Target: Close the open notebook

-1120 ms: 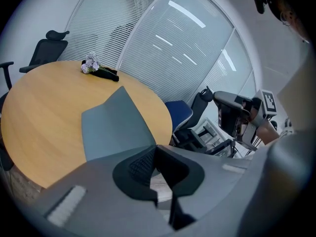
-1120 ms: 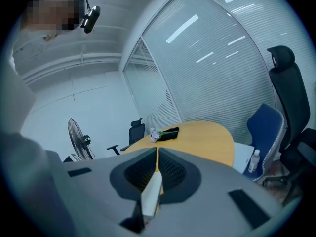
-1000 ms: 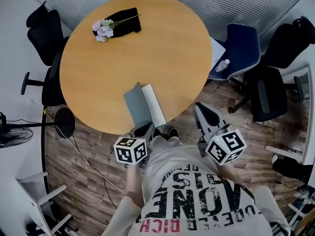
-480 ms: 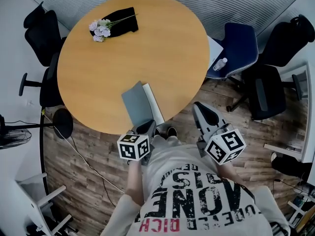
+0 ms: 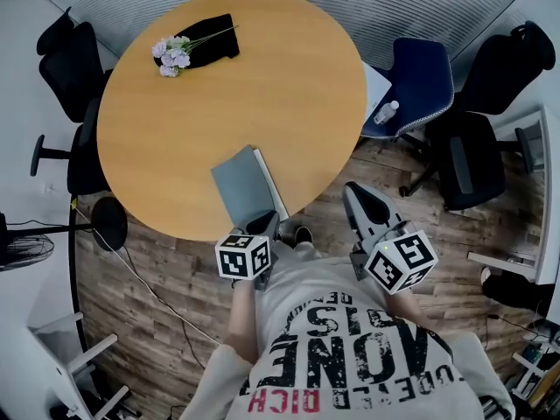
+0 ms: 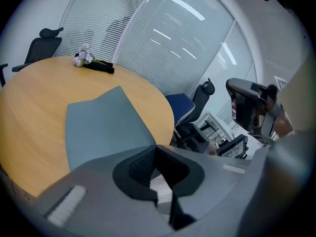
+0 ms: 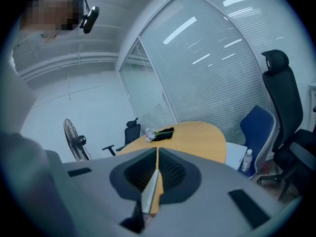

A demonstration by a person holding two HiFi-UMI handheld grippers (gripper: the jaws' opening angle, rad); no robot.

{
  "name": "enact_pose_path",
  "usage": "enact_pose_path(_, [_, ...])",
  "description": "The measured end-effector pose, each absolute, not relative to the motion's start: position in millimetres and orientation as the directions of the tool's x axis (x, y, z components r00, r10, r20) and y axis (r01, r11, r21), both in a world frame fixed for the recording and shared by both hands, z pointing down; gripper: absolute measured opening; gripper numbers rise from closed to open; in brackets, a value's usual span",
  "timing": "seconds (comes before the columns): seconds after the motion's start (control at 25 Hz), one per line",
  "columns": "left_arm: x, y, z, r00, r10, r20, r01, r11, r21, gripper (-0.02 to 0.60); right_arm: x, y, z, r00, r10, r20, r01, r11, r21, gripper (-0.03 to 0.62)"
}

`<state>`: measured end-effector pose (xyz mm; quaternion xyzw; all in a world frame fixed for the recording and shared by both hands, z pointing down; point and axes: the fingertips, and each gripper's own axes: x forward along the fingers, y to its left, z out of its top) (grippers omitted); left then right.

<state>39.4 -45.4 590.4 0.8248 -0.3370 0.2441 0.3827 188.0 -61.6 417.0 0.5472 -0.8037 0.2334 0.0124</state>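
The notebook [image 5: 248, 186] lies at the near rim of the round wooden table [image 5: 289, 86], lower centre-left in the head view. Its plain grey cover [image 5: 236, 185] slants over most of the book, leaving a strip of white pages [image 5: 269, 180] along its right side. The cover seems raised off the pages, not flat.

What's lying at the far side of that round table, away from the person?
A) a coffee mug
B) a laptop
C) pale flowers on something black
C: the head view shows pale flowers lying across a black item near the far edge of the table.
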Motion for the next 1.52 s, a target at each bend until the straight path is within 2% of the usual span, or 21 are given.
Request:
enact_pose_path(0.92, [57.2,-51.1,620.7,0.653,-0.321,0.686,-0.732,-0.501,0.462,0.023,199.7,-49.1,420.5,-0.334,-0.895,0.295,-0.908,0.222,-0.355,0.020])
enact_pose_path(1.52, [66.2,-50.9,642.4,0.591,-0.299,0.749,-0.765,-0.502,0.403,0.028,201.7,-48.2,423.0,-0.333,-0.894,0.298,-0.905,0.214,-0.368,0.020])
